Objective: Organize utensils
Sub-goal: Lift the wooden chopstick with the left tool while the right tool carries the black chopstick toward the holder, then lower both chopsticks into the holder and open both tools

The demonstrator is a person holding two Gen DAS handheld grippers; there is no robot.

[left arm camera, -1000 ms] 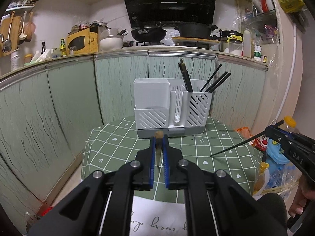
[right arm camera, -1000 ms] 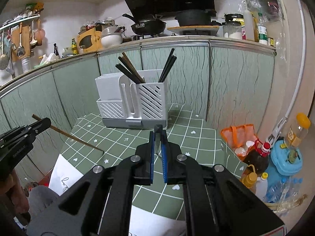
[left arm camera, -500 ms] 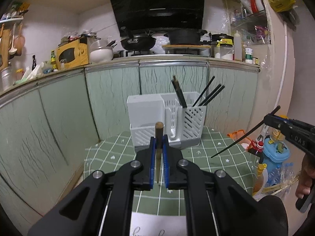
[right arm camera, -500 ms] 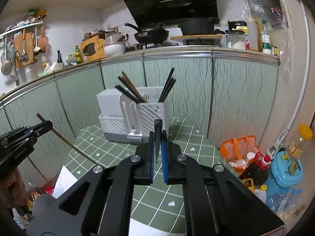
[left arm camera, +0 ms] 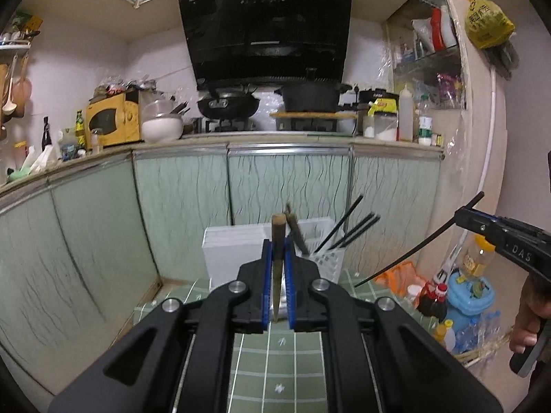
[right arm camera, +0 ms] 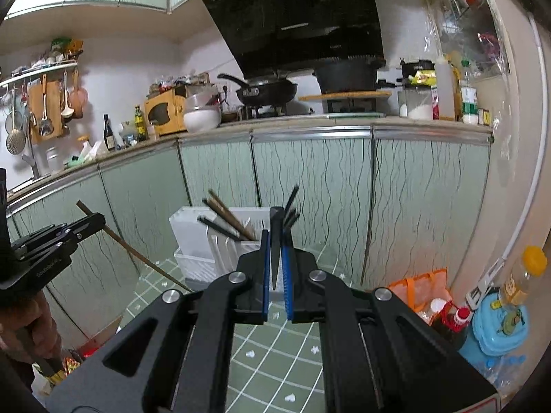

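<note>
My left gripper point(left arm camera: 278, 251) is shut on a brown wooden chopstick point(left arm camera: 276, 241) that stands upright between its blue pads. From the right wrist view that same chopstick point(right arm camera: 131, 249) slants down out of the left gripper point(right arm camera: 100, 220). My right gripper point(right arm camera: 276, 241) is shut on a black chopstick point(right arm camera: 275, 237); the left wrist view shows this black chopstick point(left arm camera: 420, 244) slanting down from the right gripper point(left arm camera: 459, 215). A white slotted utensil holder point(left arm camera: 237, 247) point(right arm camera: 193, 230) stands on the green checked table beyond both grippers, with several black and brown chopsticks in it.
The green checked tablecloth point(left arm camera: 275, 371) point(right arm camera: 275, 347) lies below the grippers. Pale green cabinet doors point(left arm camera: 179, 199) rise behind the table. Bottles, an orange bag point(right arm camera: 418, 290) and a blue container point(right arm camera: 499, 325) crowd the floor at right. A person's hand point(left arm camera: 527, 313) holds the right gripper's handle.
Both grippers have risen with their chopsticks, so the table and holder sit lower in each view. The grips have not changed.
</note>
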